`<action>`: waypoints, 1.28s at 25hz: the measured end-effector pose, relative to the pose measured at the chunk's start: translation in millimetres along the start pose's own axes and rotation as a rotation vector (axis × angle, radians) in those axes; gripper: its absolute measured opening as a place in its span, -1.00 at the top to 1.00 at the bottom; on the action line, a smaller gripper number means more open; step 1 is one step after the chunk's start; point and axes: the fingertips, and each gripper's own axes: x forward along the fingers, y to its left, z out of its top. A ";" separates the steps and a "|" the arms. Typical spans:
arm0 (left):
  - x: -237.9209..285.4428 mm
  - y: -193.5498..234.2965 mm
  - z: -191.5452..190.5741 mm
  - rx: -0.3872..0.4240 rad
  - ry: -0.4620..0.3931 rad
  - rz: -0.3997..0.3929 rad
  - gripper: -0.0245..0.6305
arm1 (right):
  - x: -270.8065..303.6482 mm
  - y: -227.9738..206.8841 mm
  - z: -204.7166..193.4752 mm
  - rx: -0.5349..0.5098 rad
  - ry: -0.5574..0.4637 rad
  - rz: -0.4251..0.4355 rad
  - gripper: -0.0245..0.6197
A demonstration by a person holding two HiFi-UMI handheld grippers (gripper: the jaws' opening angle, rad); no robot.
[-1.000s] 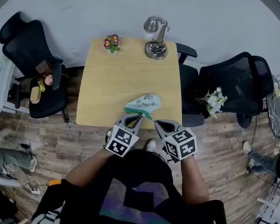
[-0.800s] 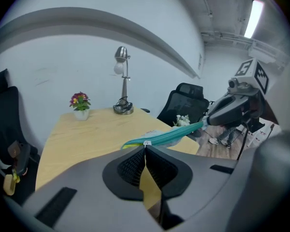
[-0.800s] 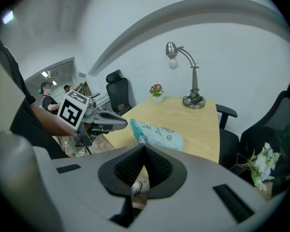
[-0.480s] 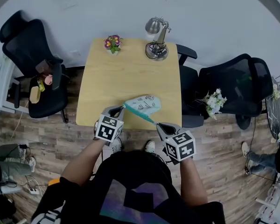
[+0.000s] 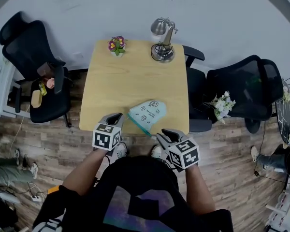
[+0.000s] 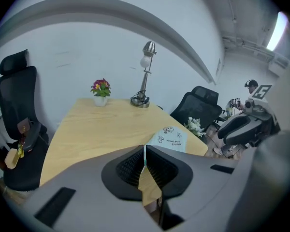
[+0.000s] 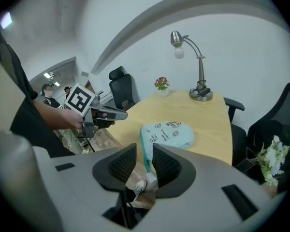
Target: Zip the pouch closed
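A pale teal pouch (image 5: 149,111) with small prints lies flat near the front edge of the wooden table (image 5: 130,76). Its darker teal zipper edge (image 5: 139,125) runs from its left corner toward me. My left gripper (image 5: 118,117) sits at that left corner. In the left gripper view it (image 6: 145,158) is shut on a thin zipper pull leading from the pouch (image 6: 171,138). My right gripper (image 5: 162,135) hangs off the table's front edge. In the right gripper view it (image 7: 144,161) is opening, and the end tab (image 7: 148,167) of the pouch (image 7: 166,133) lies loose between the pads.
A silver desk lamp (image 5: 162,45) and a small flower pot (image 5: 116,44) stand at the table's far edge. A black chair (image 5: 38,76) stands at the left, and two more (image 5: 241,91) at the right, with white flowers (image 5: 221,104) beside them. Wooden floor lies below my grippers.
My left gripper moved left along the pouch's front edge, away from the right gripper. The right gripper's jaws, shut on the zipper end before, have opened. The taut zipper edge has slackened.
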 end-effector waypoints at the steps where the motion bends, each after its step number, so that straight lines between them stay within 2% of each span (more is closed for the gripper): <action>1: -5.6 -2.8 8.4 -0.003 -0.028 -0.002 0.88 | -4.5 -3.5 8.0 -0.007 -0.025 -0.019 0.56; 4: -25.2 -21.4 49.0 0.031 -0.146 -0.022 0.88 | -24.5 -13.1 43.9 -0.028 -0.142 -0.098 0.57; 10: -76.5 -74.6 133.1 0.141 -0.391 -0.057 0.88 | -75.6 -15.7 117.6 -0.081 -0.385 -0.265 0.80; 16: -120.4 -106.7 174.8 0.158 -0.530 -0.085 0.88 | -113.3 5.3 158.6 -0.124 -0.535 -0.294 0.87; 20: -136.2 -119.3 182.5 0.197 -0.549 -0.073 0.88 | -123.9 17.0 171.4 -0.136 -0.578 -0.298 0.87; 25: -142.3 -137.2 169.9 0.248 -0.535 -0.091 0.88 | -126.7 28.5 173.7 -0.151 -0.602 -0.322 0.87; 32: -139.6 -144.5 161.7 0.218 -0.522 -0.100 0.88 | -124.5 30.4 165.4 -0.121 -0.610 -0.335 0.88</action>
